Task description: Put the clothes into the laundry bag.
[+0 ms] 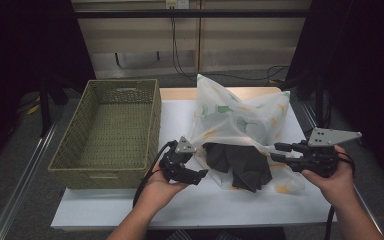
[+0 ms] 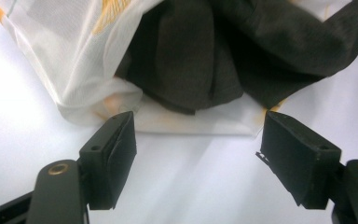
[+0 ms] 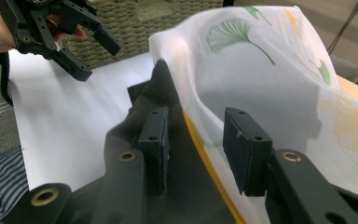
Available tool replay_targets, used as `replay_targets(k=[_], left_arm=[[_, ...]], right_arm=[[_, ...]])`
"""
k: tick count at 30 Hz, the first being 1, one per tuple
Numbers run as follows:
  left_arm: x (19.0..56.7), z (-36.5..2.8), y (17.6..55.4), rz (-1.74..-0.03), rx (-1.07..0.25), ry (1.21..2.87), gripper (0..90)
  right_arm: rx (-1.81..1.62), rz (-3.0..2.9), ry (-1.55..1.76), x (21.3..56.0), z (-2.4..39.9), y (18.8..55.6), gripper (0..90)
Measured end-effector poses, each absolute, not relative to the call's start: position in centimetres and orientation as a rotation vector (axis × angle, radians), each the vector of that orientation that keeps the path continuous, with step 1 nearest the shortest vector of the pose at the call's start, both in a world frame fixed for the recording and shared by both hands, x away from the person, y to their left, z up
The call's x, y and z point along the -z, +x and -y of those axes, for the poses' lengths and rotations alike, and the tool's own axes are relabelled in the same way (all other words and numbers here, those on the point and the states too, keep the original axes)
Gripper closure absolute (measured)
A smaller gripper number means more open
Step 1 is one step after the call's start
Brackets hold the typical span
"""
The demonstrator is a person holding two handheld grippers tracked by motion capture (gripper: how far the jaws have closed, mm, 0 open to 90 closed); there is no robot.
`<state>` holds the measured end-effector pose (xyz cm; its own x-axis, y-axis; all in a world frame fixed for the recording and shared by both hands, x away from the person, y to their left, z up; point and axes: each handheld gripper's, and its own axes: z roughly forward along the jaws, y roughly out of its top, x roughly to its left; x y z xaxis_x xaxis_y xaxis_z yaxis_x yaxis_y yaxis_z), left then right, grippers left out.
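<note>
- Translucent white leaf-printed bag (image 1: pixel 240 120) at frame centre, dark grey cloth (image 1: pixel 242 162) half out of its mouth
- Left gripper (image 1: pixel 200 174) open, empty
- Right gripper (image 1: pixel 279 151) parted astride the bag's rim, not pinching
- Green woven basket (image 1: pixel 152 120) at left holds nothing; cloth not fully out

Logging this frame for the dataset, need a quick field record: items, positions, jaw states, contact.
table: white top
bag: translucent leaf-print bag, lying at table centre, mouth toward the person
contents: dark cloth spilling out of the mouth
basket: woven, green, left of the bag, nothing seen inside
left gripper: jaws open, before the bag's mouth, apart from it
right gripper: jaws open, astride the bag's yellow rim; pads not pressing on it
</note>
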<state>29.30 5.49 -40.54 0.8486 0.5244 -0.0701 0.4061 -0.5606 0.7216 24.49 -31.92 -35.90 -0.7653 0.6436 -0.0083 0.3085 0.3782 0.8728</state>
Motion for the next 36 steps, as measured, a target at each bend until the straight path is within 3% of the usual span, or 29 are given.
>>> replay_targets(k=[12, 25, 36], left_arm=[[41.6, -5.5, 29.4, -0.679, -0.185, 2.270, 27.5], [41.9, -5.5, 29.5, -0.674, -0.176, 2.270, 27.5], [42.2, -5.3, 29.4, -0.666, -0.175, 2.264, 27.3]], right_arm=[[-1.221, -2.253, 0.961, 37.3, 35.0, 22.6, 55.4], [-1.062, -2.236, 1.169, 41.4, 37.6, 22.4, 42.6], [-1.009, -2.312, 1.284, 44.8, 37.7, 23.5, 43.8]])
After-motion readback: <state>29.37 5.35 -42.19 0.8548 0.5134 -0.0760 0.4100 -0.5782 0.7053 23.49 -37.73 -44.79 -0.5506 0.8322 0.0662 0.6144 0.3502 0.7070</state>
